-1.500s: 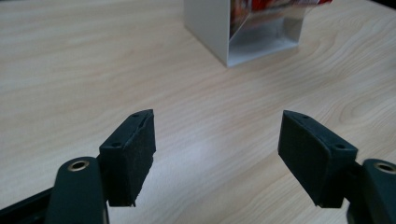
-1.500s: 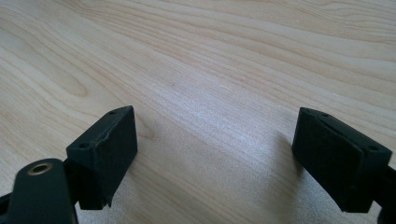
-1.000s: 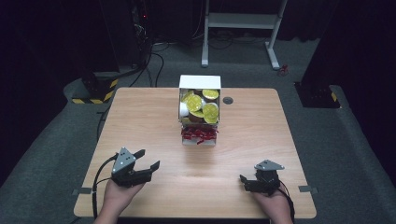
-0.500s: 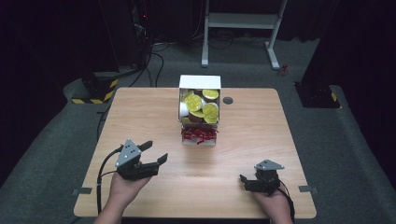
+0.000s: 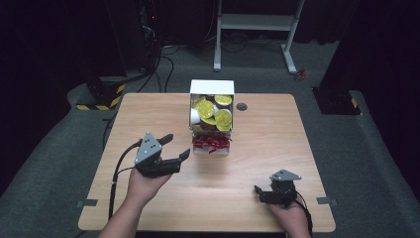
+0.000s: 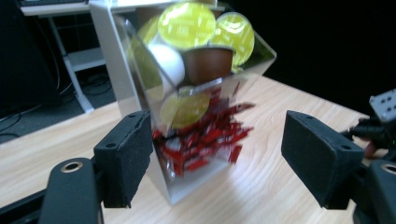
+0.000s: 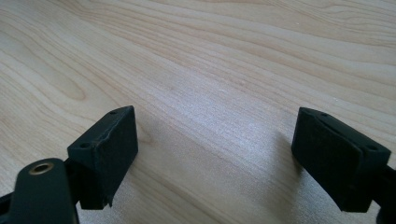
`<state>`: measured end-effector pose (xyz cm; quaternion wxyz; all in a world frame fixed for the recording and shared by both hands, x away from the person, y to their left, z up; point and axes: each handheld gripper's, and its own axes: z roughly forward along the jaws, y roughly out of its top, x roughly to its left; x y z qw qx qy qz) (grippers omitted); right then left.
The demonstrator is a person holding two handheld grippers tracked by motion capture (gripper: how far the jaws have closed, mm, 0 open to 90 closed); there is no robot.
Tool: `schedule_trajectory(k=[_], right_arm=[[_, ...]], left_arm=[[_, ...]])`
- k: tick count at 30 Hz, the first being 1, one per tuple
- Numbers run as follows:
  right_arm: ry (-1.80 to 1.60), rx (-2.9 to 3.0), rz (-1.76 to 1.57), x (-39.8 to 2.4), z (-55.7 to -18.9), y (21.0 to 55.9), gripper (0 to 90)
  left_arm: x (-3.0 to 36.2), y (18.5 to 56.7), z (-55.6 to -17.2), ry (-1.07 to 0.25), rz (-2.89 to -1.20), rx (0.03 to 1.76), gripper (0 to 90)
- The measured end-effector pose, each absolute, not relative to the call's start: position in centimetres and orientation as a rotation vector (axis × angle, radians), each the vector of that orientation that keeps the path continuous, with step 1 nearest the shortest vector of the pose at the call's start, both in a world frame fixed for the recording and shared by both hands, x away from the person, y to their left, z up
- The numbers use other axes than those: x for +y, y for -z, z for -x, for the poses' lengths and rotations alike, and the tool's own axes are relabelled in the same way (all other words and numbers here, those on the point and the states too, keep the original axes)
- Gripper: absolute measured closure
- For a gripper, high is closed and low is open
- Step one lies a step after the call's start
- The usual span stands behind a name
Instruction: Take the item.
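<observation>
1. The wooden table (image 5: 148,124) carries one fixture: a white-backed clear dispenser box (image 5: 212,117) at the far middle, just beside a small round grommet (image 5: 241,106) in the tabletop.
2. The dispenser has two compartments. The upper bin holds coffee capsules (image 6: 198,35) with yellow-green foil lids, plus a brown one and a white one. The lower tray holds red sachets (image 6: 201,140), spilling toward its open front.
3. The left tongs (image 5: 174,147) hang above the table near its left front, well short of the dispenser and pointed toward it. Their jaws stand apart with nothing between them, and they have just been opening a little further. In the left gripper view the dispenser sits framed between the two pads, blurred.
4. The right tongs (image 5: 258,192) rest low at the right front, jaws wide apart over bare wood, holding nothing.
5. Step in hand, as I judge it: the approach, with the left tongs lined up on the dispenser's front and no pick made yet.
6. The next move likely calls for carrying the left tongs forward to the lower opening, keeping the jaws spread until the pads straddle a sachet or a capsule, then closing gently. The clear front wall could block a reach aimed too high.
</observation>
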<state>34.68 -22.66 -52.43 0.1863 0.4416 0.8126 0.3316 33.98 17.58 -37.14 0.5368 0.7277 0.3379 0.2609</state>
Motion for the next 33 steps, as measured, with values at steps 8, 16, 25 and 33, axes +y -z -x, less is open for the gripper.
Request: schedule_trajectory(k=[8, 16, 25, 33], right_arm=[[-0.933, 2.287, -1.241, -22.7, -34.7, 52.4, 14.5], [-0.933, 2.293, -1.229, -22.7, -34.7, 52.4, 14.5], [-0.932, 2.294, -1.233, -22.7, -34.6, 52.4, 14.5], [-0.934, 2.295, -1.238, -22.7, -34.6, 52.4, 14.5]], left_arm=[[16.7, 35.9, -36.4, -0.614, -1.709, 0.817, 25.3], [15.8, 35.4, -38.1, -0.614, -1.716, 0.825, 25.6], [14.4, 34.5, -39.4, -0.618, -1.735, 0.803, 25.7], [13.5, 33.7, -40.7, -0.624, -1.749, 0.793, 25.7]])
